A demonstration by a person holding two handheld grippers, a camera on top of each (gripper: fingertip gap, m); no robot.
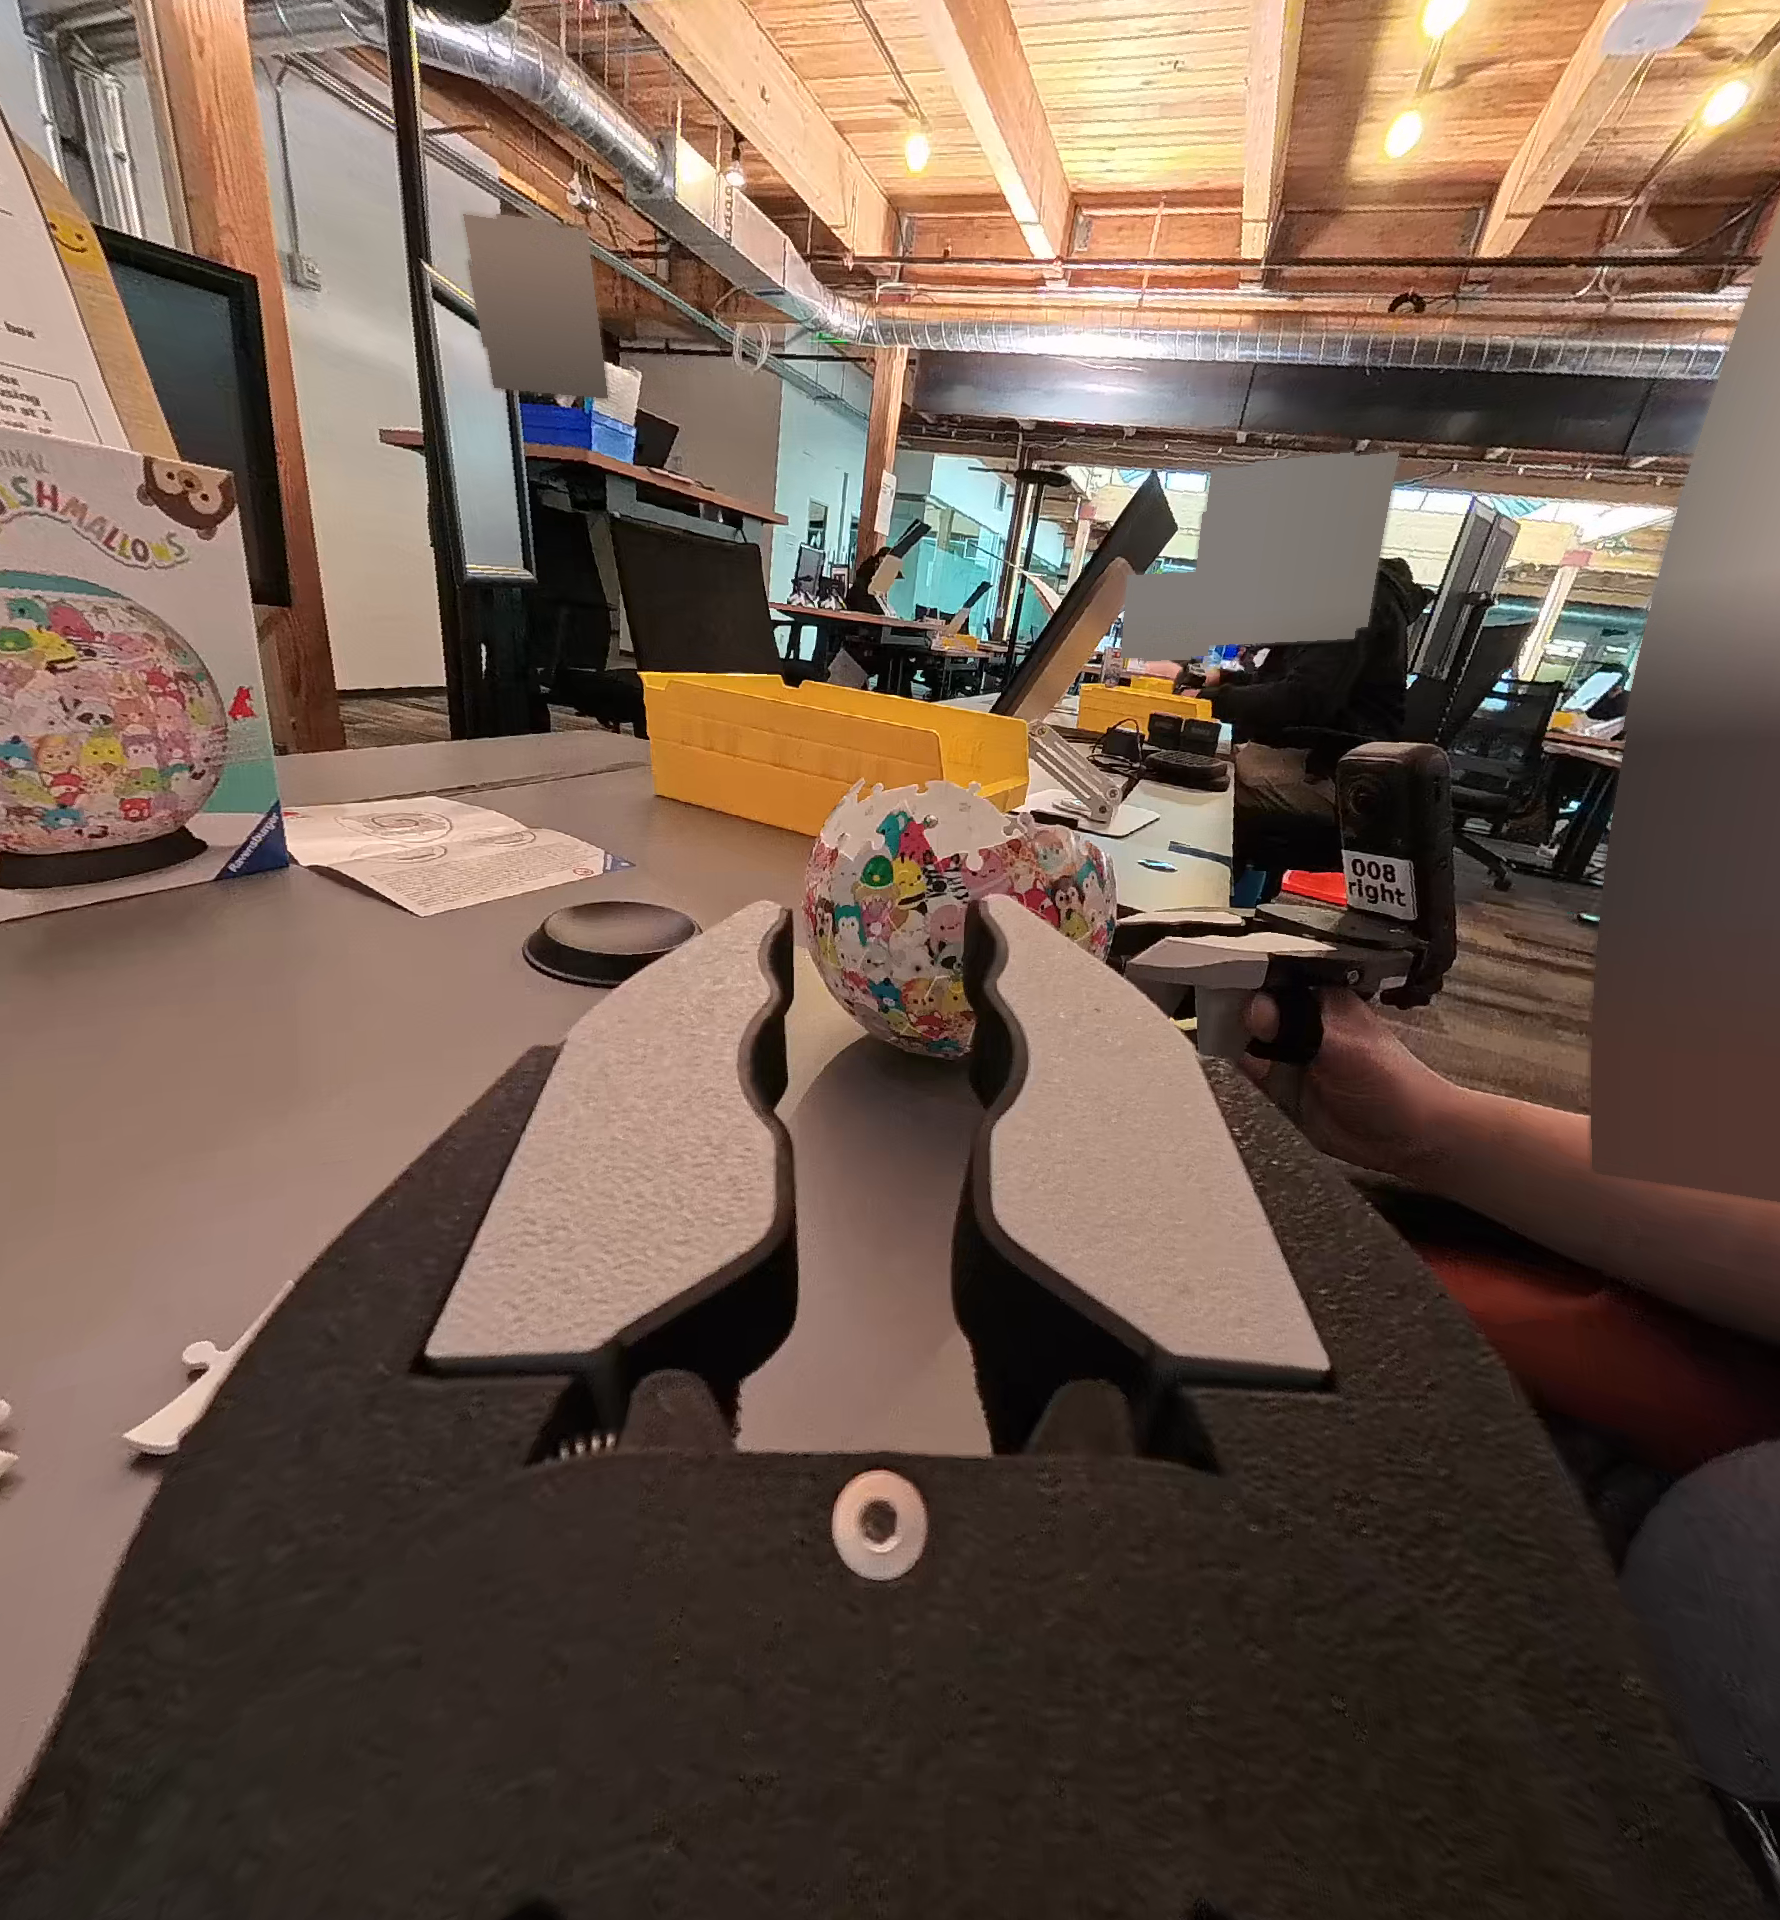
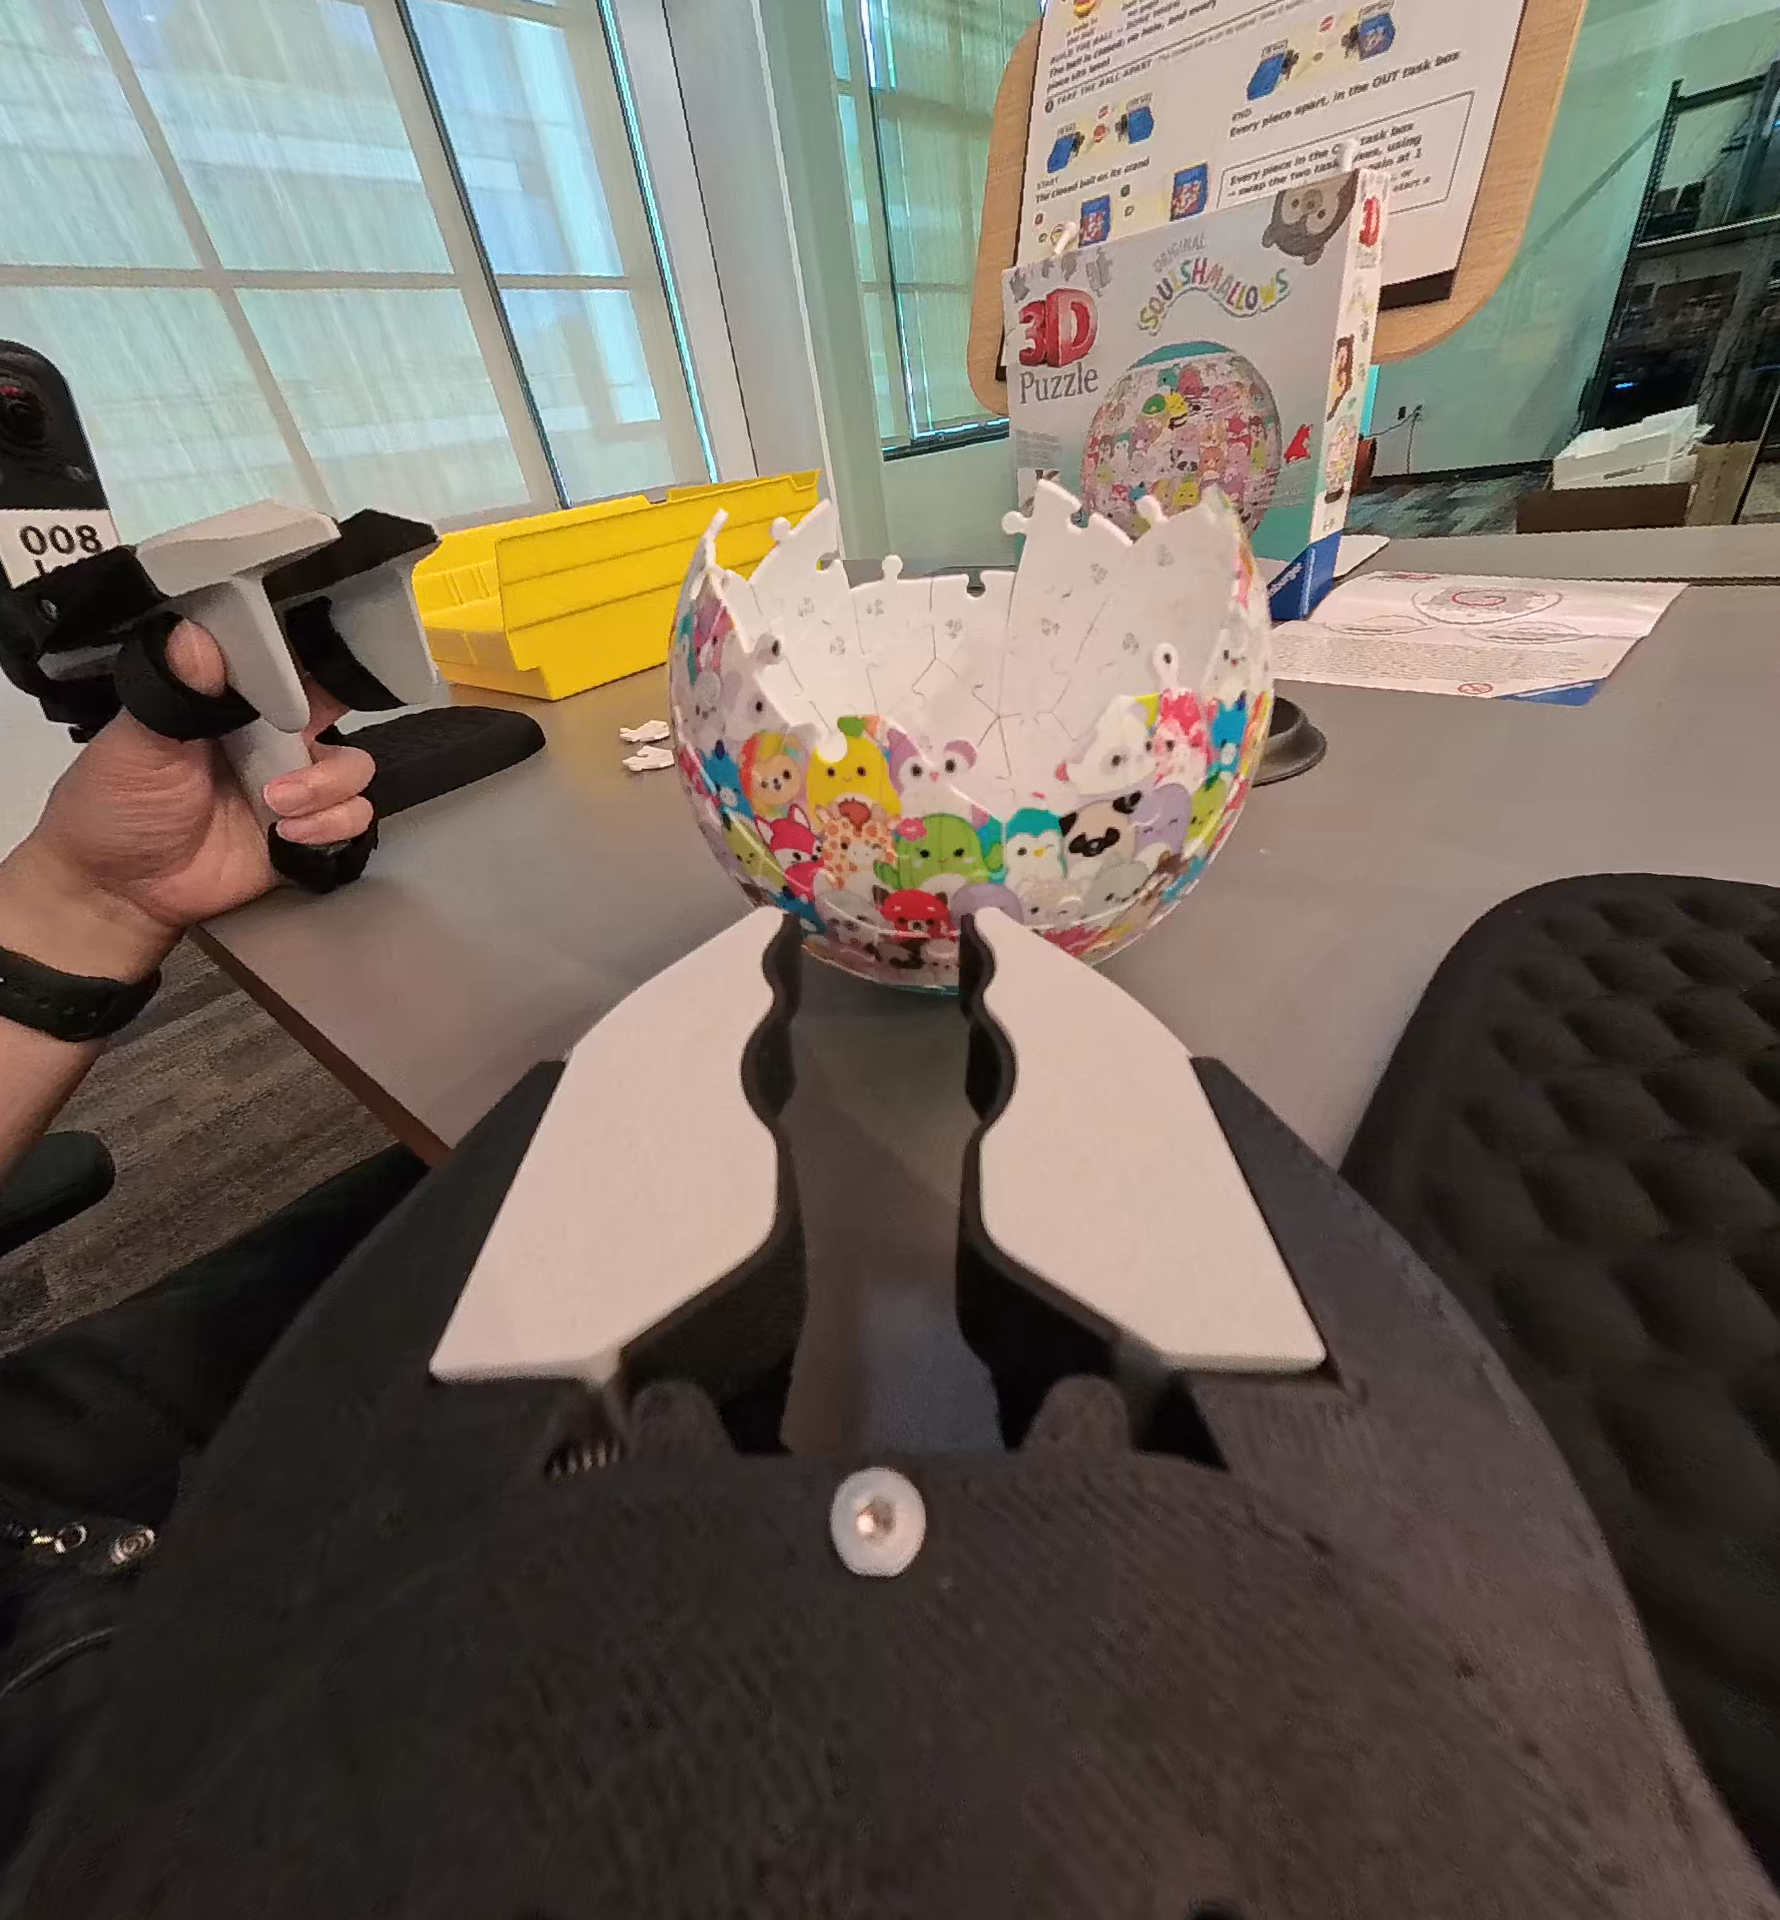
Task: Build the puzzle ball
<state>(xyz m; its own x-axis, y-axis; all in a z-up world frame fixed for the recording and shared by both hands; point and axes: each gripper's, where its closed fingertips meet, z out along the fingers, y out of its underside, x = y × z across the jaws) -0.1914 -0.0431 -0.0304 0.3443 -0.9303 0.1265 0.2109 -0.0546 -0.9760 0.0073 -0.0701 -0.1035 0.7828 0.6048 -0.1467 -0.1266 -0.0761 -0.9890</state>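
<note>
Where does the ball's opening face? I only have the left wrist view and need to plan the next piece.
Observer: Upward. The right wrist view looks into the puzzle ball: a jagged rim around a hollow white inside, with the top missing.
Operator: Anything lying inside it?
Observer: No loose piece shows in there, only the joined white backs.
Operator: Any spare pieces beyond the ones near my gripper?
Observer: Yes, a few small white pieces lie on the table between the ball and the yellow bin.
Operator: Is the right gripper carrying one?
Observer: No, the right gripper is open and empty, just short of the ball.
</note>
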